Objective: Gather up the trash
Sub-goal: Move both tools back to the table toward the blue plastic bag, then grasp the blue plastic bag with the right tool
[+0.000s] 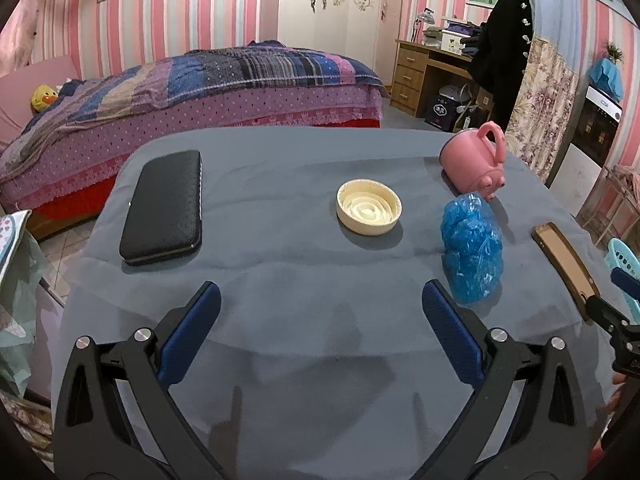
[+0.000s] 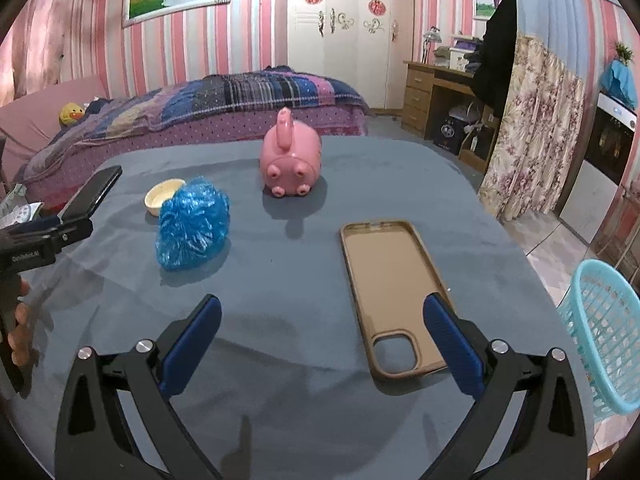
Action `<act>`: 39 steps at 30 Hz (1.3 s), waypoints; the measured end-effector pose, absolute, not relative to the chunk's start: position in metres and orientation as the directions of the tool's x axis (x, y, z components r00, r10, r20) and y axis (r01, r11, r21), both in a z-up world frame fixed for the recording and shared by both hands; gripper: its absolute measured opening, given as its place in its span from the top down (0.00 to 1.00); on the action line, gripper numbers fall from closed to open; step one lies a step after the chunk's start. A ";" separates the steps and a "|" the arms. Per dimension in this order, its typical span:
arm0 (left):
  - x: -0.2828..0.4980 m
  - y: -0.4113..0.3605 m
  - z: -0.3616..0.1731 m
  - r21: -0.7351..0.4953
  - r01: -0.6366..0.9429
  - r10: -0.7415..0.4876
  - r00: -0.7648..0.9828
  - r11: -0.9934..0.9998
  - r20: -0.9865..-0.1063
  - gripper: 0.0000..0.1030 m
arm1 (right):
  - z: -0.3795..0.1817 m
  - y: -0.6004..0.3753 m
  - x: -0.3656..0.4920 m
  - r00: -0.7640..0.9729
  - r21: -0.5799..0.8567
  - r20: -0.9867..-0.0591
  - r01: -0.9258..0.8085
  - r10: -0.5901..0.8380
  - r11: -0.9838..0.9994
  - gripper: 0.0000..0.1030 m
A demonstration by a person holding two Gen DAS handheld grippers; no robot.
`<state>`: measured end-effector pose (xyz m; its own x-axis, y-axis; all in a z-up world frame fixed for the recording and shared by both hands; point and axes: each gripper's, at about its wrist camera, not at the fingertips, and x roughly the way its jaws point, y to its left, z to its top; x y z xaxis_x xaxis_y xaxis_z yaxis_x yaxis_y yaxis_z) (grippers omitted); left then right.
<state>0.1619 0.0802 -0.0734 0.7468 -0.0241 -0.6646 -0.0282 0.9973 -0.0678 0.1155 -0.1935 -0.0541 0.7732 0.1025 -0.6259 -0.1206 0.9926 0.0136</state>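
A crumpled blue plastic bag (image 1: 472, 248) (image 2: 194, 228) lies on the grey table cloth (image 1: 304, 280). A cream round lid (image 1: 368, 207) (image 2: 163, 196) sits beyond it, mid-table. A turquoise mesh basket (image 2: 604, 340) (image 1: 624, 264) stands off the table's right edge. My left gripper (image 1: 320, 300) is open above the near cloth, with the bag just right of its right finger. My right gripper (image 2: 322, 312) is open too; its right finger overlaps the near end of a tan phone case (image 2: 390, 292) (image 1: 564, 256).
A pink pig-shaped watering can (image 1: 476, 162) (image 2: 290, 160) lies on its side at the far right of the table. A black case (image 1: 164, 208) (image 2: 94, 192) rests at the left. A bed (image 1: 192, 96), desk (image 1: 432, 68) and floral curtain (image 2: 536, 136) surround the table.
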 end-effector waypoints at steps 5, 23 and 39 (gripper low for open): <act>0.162 0.085 -0.079 -0.036 -0.031 -0.001 0.741 0.999 -0.672 0.05 | -0.061 -0.191 0.122 0.764 0.015 -0.639 -0.102 0.088 0.995 0.04; 0.172 0.147 -0.072 -0.054 -0.119 0.057 0.764 0.991 -0.642 0.06 | -0.062 -0.093 0.186 0.726 -0.020 -0.658 -0.284 0.202 0.959 0.12; 0.213 0.092 -0.082 -0.110 -0.015 -0.067 0.710 0.994 -0.701 0.05 | -0.049 -0.155 0.173 0.769 0.012 -0.610 -0.232 0.191 0.973 0.79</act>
<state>0.2130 0.0919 -0.0816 0.7099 -0.0674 -0.7011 -0.0145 0.9938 -0.1102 0.1730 -0.1551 -0.0492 0.7686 0.1912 -0.6104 -0.2324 0.9725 0.0120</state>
